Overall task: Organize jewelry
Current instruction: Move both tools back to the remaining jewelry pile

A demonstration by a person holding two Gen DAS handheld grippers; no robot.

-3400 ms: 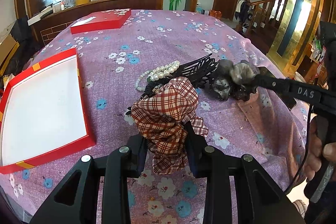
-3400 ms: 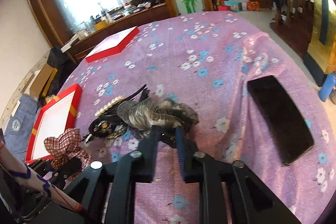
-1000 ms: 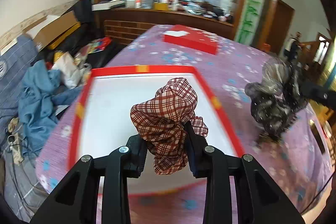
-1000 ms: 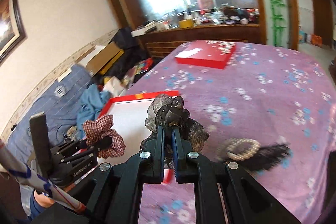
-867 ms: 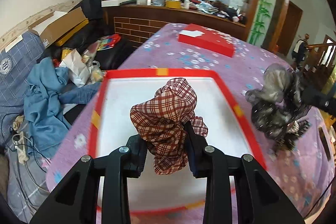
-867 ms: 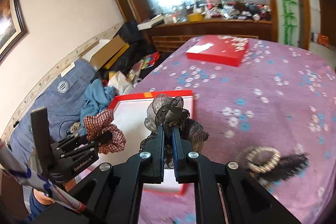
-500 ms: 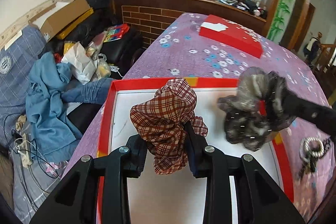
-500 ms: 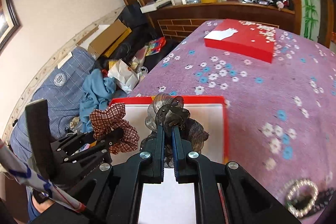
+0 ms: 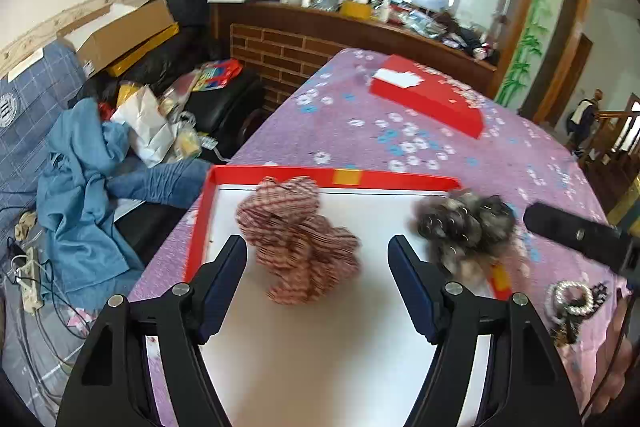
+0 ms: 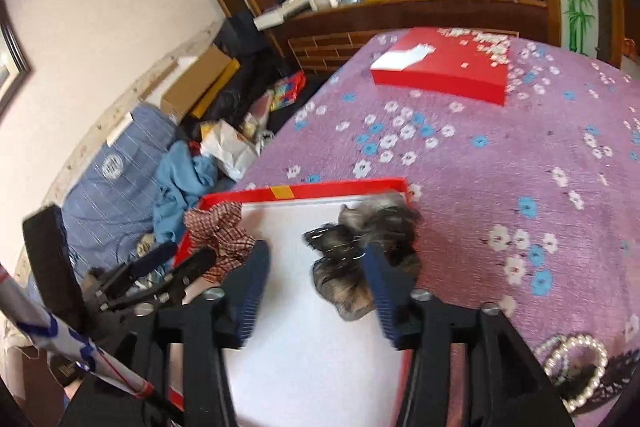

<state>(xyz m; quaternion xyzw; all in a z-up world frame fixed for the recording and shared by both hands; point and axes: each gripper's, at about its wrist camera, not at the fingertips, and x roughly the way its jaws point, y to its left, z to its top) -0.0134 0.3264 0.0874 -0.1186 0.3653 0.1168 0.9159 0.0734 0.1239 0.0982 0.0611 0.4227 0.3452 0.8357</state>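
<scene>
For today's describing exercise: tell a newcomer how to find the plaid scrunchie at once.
Start at the purple floral tablecloth, then find the open red tray with a white floor at its near edge. Two scrunchies are in it; the plaid scrunchie is towards the left side, red-and-cream checked, while its neighbour, the grey scrunchie, is dark and mottled.

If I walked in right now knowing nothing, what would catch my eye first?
Probably the red-rimmed white tray at the edge of the purple flowered tablecloth, with a plaid scrunchie and a grey scrunchie over it. The left gripper and right gripper have just opened, jaws wide around them. A pearl bracelet lies to the tray's right.
</scene>
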